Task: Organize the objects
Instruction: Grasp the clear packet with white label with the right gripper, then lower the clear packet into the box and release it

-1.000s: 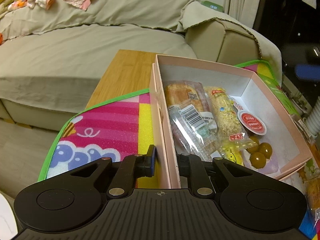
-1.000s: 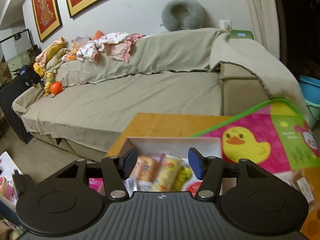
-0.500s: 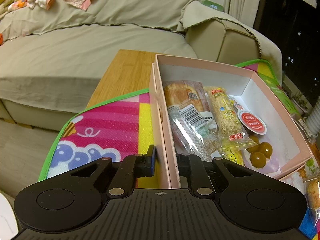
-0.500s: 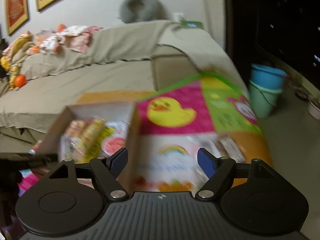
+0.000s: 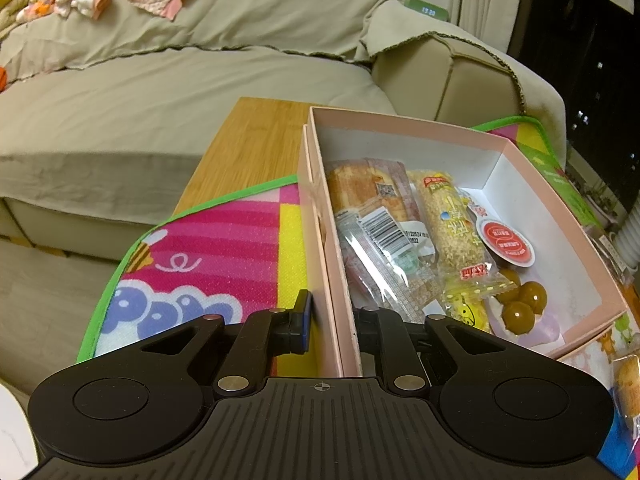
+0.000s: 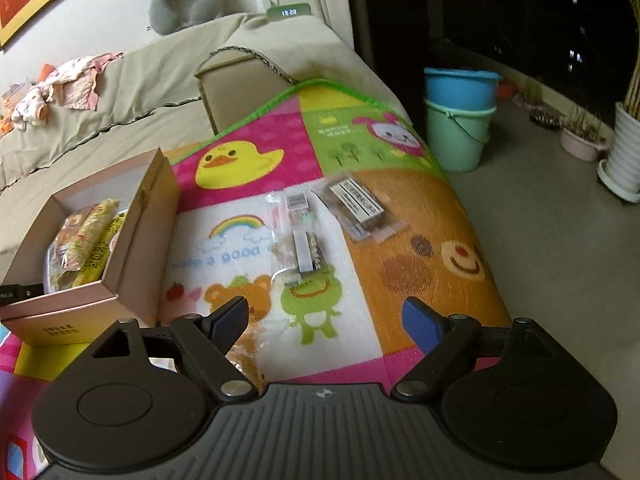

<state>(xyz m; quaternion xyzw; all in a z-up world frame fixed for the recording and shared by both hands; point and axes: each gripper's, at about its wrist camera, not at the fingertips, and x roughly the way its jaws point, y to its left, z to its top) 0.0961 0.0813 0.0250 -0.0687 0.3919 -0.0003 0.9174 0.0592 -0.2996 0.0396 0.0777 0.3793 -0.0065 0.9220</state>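
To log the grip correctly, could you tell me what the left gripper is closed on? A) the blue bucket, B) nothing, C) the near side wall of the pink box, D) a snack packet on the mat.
C: the left gripper straddles the pink box wall, one finger outside, one inside.

The green clock [image 6: 288,11] at twelve o'clock read 13:20; the play mat [image 6: 224,258] bore "good" beneath its rainbow.
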